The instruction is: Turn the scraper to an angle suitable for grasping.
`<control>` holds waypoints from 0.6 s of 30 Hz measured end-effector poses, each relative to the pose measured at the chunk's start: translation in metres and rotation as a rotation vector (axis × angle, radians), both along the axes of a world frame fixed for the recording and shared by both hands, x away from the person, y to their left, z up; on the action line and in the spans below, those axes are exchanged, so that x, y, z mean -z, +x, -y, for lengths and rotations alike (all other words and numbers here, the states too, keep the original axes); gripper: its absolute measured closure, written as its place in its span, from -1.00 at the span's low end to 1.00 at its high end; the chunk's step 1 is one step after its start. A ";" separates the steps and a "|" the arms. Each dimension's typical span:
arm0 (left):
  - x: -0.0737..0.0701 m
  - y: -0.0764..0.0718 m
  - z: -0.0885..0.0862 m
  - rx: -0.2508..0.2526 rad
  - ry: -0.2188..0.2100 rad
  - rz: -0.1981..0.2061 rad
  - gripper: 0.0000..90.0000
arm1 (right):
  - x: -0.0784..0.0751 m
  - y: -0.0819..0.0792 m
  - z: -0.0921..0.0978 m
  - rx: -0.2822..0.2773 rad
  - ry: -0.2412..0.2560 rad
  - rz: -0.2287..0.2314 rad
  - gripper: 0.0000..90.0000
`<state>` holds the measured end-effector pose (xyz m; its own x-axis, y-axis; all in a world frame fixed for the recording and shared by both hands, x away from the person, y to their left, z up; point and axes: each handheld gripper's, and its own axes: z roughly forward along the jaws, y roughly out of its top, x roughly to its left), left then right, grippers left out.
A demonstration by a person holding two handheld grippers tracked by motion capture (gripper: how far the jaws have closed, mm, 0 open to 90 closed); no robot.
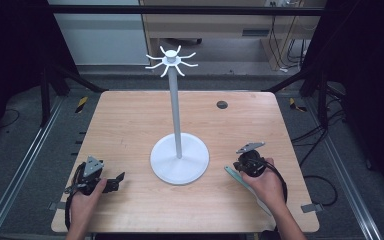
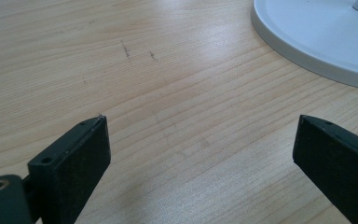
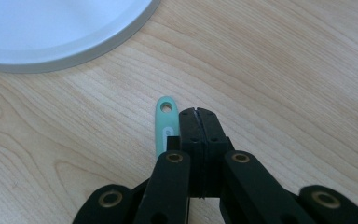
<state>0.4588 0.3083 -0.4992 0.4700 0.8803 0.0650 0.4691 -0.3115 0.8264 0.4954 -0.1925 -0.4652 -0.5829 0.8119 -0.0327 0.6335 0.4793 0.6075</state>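
Wooden tabletop (image 1: pixel 130 125), one, light grain, with one dark round grommet (image 1: pixel 222 104) near its far edge.

White stand (image 1: pixel 178 115), one: a round flat base (image 1: pixel 179 165), one upright pole, and a crown of curved hooks (image 1: pixel 171 61) at the top. About eight hooks; the exact count is hard to make out in the high view. In the left gripper view the base is cut off at the upper right corner; in the right gripper view its rim is cut off at the upper left.

Mint-green handle (image 3: pixel 165 123), one, flat, with one hanging hole at its end. It lies on the tabletop near the right of the base, apart from it. Its far portion is hidden under the right claw and the person's hand; what tool it belongs to cannot be told.

Left claw (image 2: pixel 200 140), one, held low over bare wood at the near left, jaws spread wide with nothing between them.

Right claw (image 3: pixel 198 122), one, jaws pressed together with nothing visible between them, tips lying just beside the green handle; whether they touch it cannot be told.

Hands, two, entering from the bottom edge of the high view, forearms cut off.
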 end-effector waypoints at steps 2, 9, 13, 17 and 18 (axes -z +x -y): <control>0.000 0.000 0.000 0.000 0.001 -0.001 -0.92 | 0.001 0.001 -0.002 0.001 0.000 -0.007 1.00; 0.000 0.000 0.000 0.002 -0.002 0.001 -0.92 | 0.007 0.005 -0.005 0.009 -0.010 -0.023 1.00; -0.001 -0.001 0.000 0.003 -0.001 0.000 -0.92 | 0.011 0.008 -0.004 0.012 -0.018 -0.027 1.00; -0.001 -0.001 -0.001 0.001 -0.002 0.002 -0.92 | 0.014 0.008 -0.005 0.012 -0.021 -0.042 1.00; -0.001 -0.001 -0.001 0.001 -0.003 0.001 -0.92 | 0.015 0.008 -0.005 0.012 -0.018 -0.048 1.00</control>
<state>0.4580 0.3092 -0.4982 0.4707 0.8801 0.0626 0.4679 -0.3091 0.8279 0.5033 -0.1873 -0.4798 -0.5744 0.8184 -0.0199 0.6672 0.4821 0.5677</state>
